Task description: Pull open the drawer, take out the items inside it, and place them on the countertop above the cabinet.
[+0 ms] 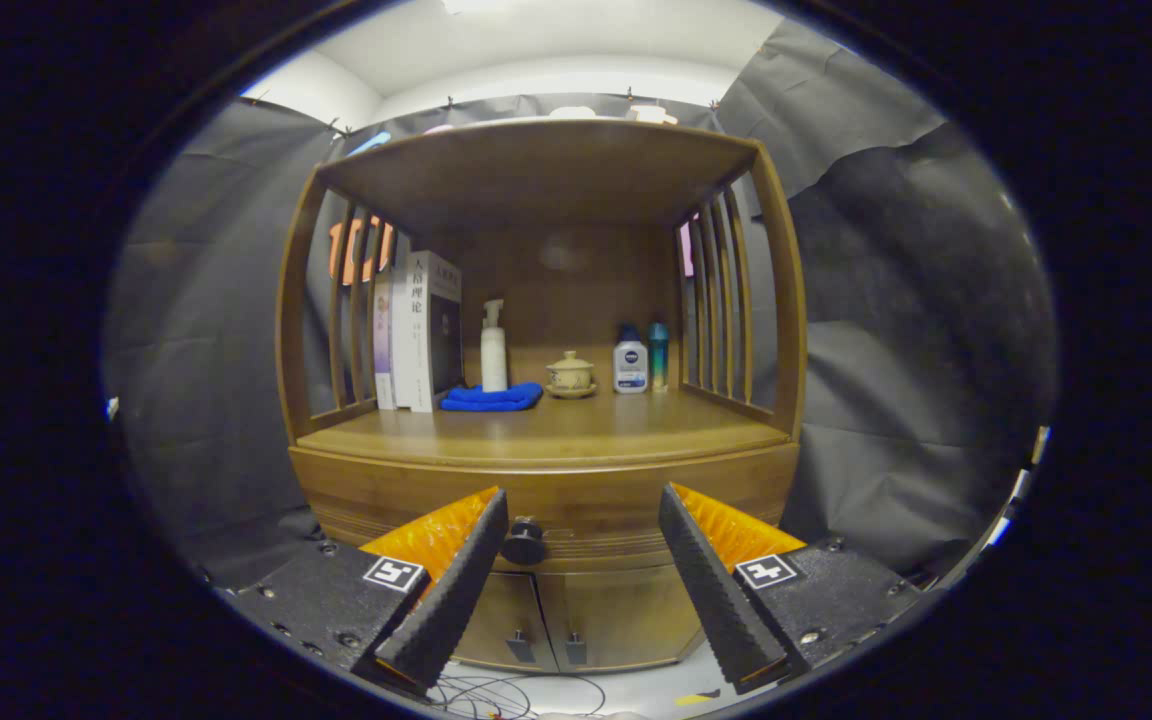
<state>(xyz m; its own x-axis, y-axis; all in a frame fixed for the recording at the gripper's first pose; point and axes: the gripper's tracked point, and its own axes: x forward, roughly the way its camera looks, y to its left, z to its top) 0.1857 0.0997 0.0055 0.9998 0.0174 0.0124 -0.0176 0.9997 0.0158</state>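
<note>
A wooden cabinet stands ahead, its drawer front (596, 520) shut below the countertop (546, 435). A dark round knob (524, 542) sits on the drawer, just inside my left finger. My gripper (584, 510) is open, its two fingers spread wide in front of the drawer, a short way off it, with nothing between them. The drawer's contents are hidden.
On the countertop's back part stand several books (421, 330), a white pump bottle (493, 350), a folded blue cloth (492, 398), a small lidded cup (570, 373), and two small bottles (630, 365). Two lower doors (561, 615) sit under the drawer. Cables (496, 695) lie on the floor.
</note>
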